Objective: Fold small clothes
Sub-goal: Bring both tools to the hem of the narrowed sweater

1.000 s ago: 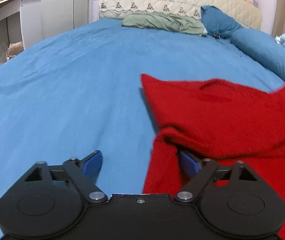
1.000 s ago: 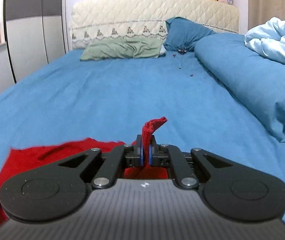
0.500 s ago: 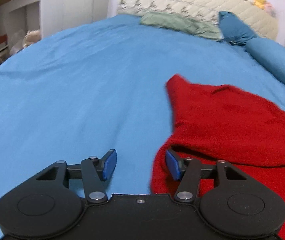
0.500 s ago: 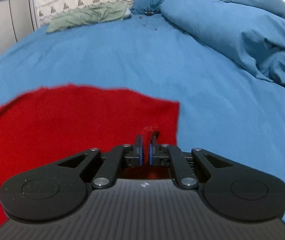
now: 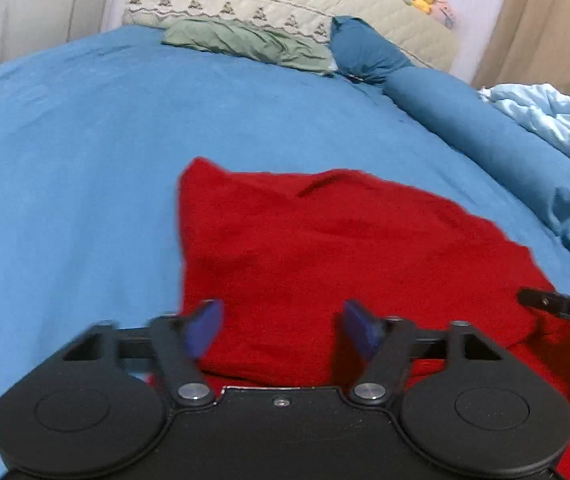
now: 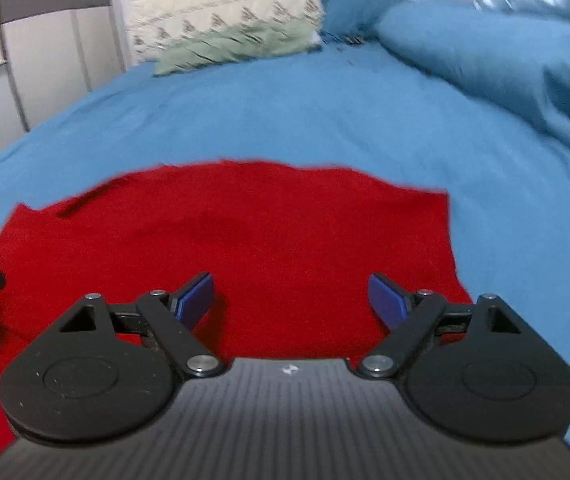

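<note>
A red knitted garment [image 5: 345, 248] lies spread flat on the blue bed sheet [image 5: 65, 180]. My left gripper [image 5: 281, 330] hovers over its near left part, jaws opening, with only flat cloth below them and nothing pinched. In the right wrist view the same garment [image 6: 245, 232] fills the foreground. My right gripper [image 6: 291, 300] is low over its near right part, jaws opening wide, and the pads touch nothing. A black tip of the right gripper [image 5: 565, 308] shows at the left view's right edge.
A green pillow [image 5: 245, 42] and a dark blue pillow [image 5: 365, 50] lie by the quilted headboard [image 5: 285, 4]. A rolled blue duvet [image 5: 505, 152] and a pale blue quilt [image 5: 553, 116] run along the right. A wardrobe [image 6: 53, 40] stands at the left.
My right gripper came down, let go of the red corner it pinched and opened wide. The garment now lies flat. My left gripper shifted from the garment's left edge to over it.
</note>
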